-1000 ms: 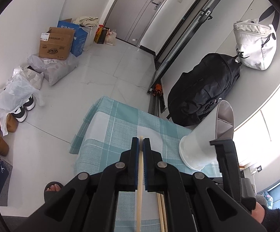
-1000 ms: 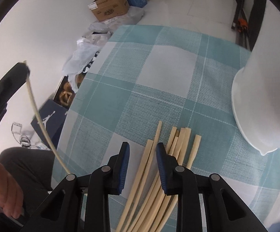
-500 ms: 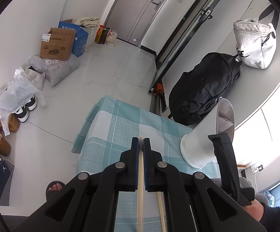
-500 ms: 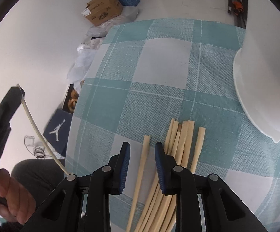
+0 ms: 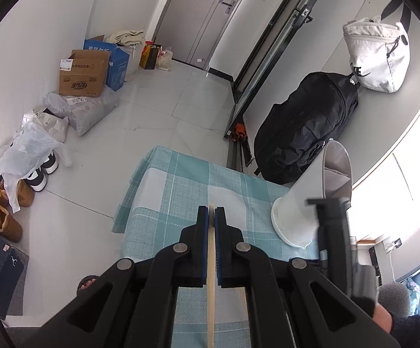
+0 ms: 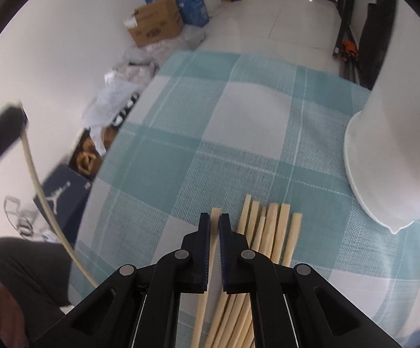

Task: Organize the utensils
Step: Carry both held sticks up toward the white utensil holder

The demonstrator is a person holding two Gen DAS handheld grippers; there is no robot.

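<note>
In the left wrist view, one chopstick (image 5: 211, 275) is clamped between the closed jaws of the left gripper (image 5: 211, 217) and held above the checked tablecloth (image 5: 178, 191). One white holder (image 5: 305, 203) is seen standing near the cloth's right edge, with the right gripper (image 5: 330, 226) partly in front of it. One black bag (image 5: 305, 133) and one white bag (image 5: 375, 55) are seen by the wall.

In the right wrist view, the right gripper (image 6: 214, 226) is lowered over one separate chopstick (image 6: 210, 261), which lies between its nearly closed jaws; whether it is gripped cannot be told. Six more chopsticks (image 6: 271, 232) are counted in a bundle just beside it, near the cloth's near edge. The held chopstick (image 6: 36, 174) is seen at the left.
</note>
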